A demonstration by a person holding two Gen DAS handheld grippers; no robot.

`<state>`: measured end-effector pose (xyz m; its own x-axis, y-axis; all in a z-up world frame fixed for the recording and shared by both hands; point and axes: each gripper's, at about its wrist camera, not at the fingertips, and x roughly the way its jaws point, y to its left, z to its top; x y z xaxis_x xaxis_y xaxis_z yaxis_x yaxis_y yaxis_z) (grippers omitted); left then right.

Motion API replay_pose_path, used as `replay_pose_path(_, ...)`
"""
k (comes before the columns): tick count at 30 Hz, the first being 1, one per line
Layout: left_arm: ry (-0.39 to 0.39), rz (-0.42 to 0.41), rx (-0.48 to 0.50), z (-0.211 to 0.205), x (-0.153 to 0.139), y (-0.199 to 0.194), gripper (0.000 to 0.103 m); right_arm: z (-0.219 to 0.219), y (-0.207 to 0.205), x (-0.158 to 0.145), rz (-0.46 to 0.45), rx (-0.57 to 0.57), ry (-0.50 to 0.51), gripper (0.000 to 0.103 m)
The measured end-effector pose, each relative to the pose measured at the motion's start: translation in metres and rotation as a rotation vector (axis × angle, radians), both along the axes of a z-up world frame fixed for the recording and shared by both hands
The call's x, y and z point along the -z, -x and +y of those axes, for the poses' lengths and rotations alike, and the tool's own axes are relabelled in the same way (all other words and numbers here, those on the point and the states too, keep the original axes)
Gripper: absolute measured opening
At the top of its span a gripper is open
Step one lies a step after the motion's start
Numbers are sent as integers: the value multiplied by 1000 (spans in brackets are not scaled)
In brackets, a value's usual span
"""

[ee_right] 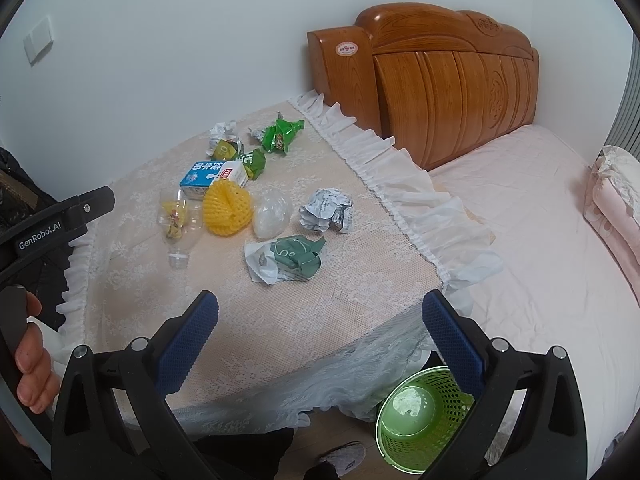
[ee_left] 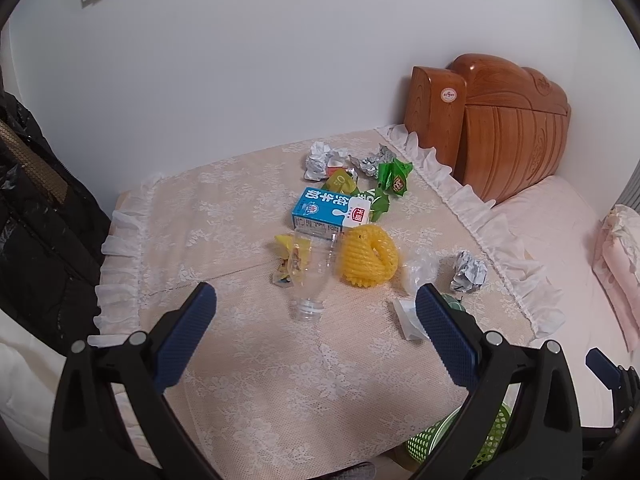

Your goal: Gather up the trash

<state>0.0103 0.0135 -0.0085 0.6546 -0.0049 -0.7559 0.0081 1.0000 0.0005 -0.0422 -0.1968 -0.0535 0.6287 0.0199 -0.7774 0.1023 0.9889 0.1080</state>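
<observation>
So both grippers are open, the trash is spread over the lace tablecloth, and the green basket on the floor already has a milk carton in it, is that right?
Not quite. The green basket is empty; the right wrist view looks straight down onto its bare bottom. The milk carton lies on the tablecloth among the other trash. Both the left gripper and right gripper are open.

lace-covered table (ee_right: 304, 320) carries milk carton (ee_right: 208, 176); clear bottle (ee_right: 180, 224) lying flat; yellow foam net (ee_right: 227, 212); crumpled paper (ee_right: 326, 210); green wrappers (ee_right: 280, 136); green basket (ee_right: 420, 420) on floor beside it
</observation>
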Motion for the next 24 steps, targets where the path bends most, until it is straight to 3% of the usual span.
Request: replay_pose_path(24,17,10,14,5,9,-6,95,2,-2,2,8,-4,2,101)
